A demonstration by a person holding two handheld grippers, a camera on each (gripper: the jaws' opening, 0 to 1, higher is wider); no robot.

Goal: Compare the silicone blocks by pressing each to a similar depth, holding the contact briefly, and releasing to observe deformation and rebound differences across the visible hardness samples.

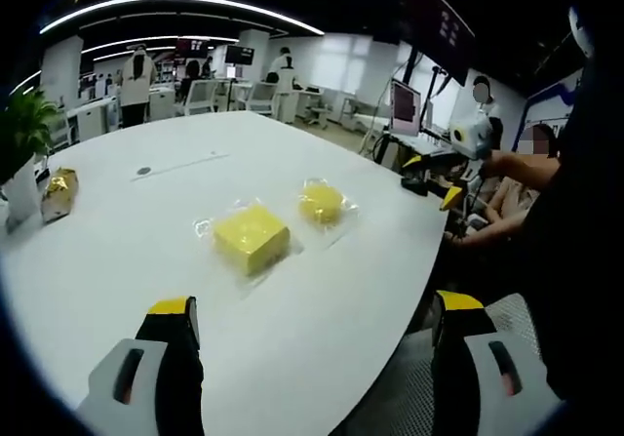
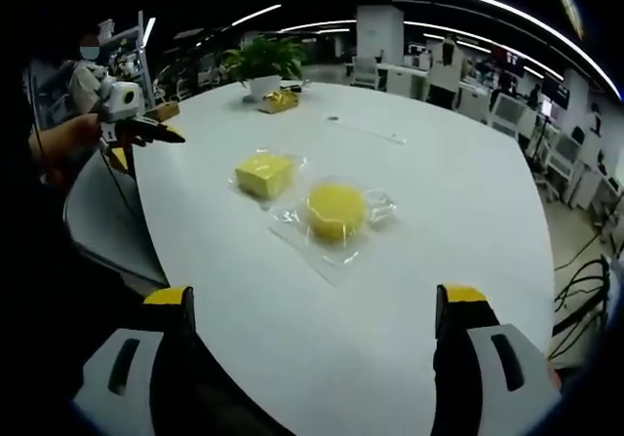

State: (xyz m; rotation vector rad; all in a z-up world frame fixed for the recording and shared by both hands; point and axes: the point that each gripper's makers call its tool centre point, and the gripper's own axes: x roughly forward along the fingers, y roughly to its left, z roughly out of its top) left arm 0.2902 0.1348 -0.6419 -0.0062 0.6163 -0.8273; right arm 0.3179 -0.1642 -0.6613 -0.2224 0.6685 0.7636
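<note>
Two yellow silicone blocks lie in clear wrappers on a white table (image 1: 146, 251). The square block (image 1: 252, 236) is to the left of the round block (image 1: 322, 203). My left gripper (image 1: 314, 309) is open at the table's near edge, short of both blocks, with nothing between its jaws. In the right gripper view the round block (image 2: 335, 210) lies nearer and the square block (image 2: 263, 175) beyond it. My right gripper (image 2: 314, 304) is open over the table's edge and holds nothing. Each gripper appears in the other's view, the right gripper (image 1: 436, 182) and the left gripper (image 2: 146, 129), each off the table edge.
A potted plant (image 1: 21, 129) and a gold packet (image 1: 58, 190) stand at the table's far side, also the plant (image 2: 261, 60) and packet (image 2: 280, 99). A hand (image 1: 499, 163) holds the other gripper. Desks, chairs, screens and people fill the office behind.
</note>
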